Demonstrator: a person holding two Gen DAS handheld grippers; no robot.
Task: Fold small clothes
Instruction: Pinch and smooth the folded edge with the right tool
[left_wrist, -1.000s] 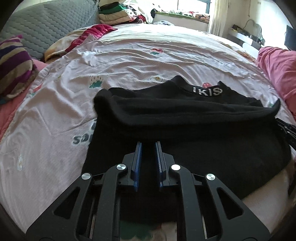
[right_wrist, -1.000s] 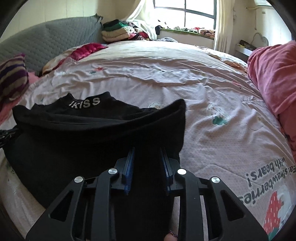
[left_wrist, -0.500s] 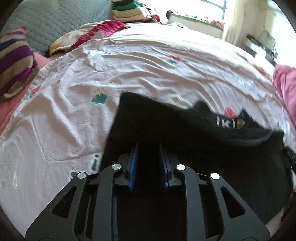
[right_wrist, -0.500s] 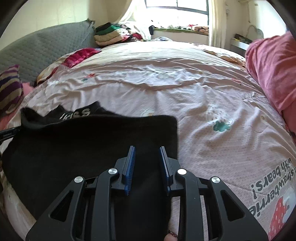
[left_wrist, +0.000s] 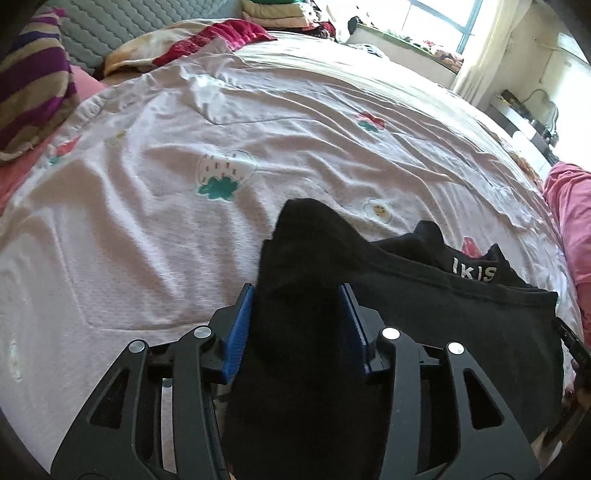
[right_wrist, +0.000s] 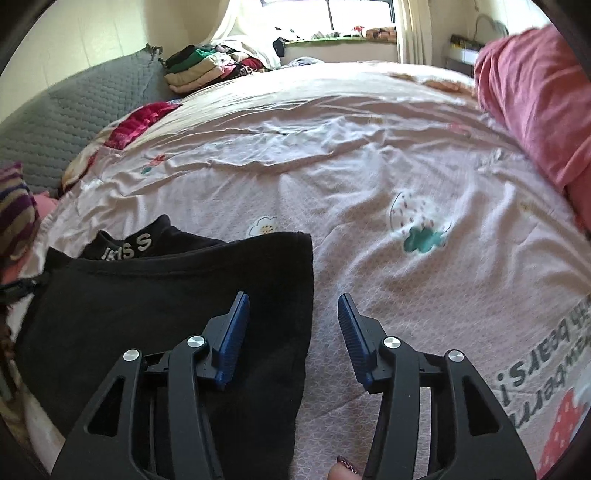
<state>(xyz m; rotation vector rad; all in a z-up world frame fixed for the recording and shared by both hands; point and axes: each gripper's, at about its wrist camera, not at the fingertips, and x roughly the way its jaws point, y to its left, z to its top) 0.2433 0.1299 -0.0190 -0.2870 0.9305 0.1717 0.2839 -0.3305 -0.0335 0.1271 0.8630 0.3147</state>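
A: Entry, garment state. The black top (left_wrist: 424, 332) lies on the bed (left_wrist: 184, 221), folded over itself: an upper layer with a straight hemmed edge covers the lower one, and the collar with white letters "IKIS" (left_wrist: 474, 273) pokes out beyond that edge.

B: Confirmed in the right wrist view. Black top (right_wrist: 166, 314) sits at the near left of the pink printed bedspread (right_wrist: 369, 184); its right edge runs straight toward the camera, corner squared off.

A: Left tongs (left_wrist: 295, 295)?

B: Spread apart, released. A ridge of the black fabric rises between the blue pads (left_wrist: 238, 332); whether it touches them, cannot tell.

A: Right tongs (right_wrist: 293, 302)?

B: Also spread wide, gripping nothing. The left pad (right_wrist: 232, 336) hangs over the cloth, the right one over bare bedspread, the garment's edge between them.

A: Surroundings: striped pillow (left_wrist: 29, 88) at left, stacked clothes (right_wrist: 207, 70) at the far end.
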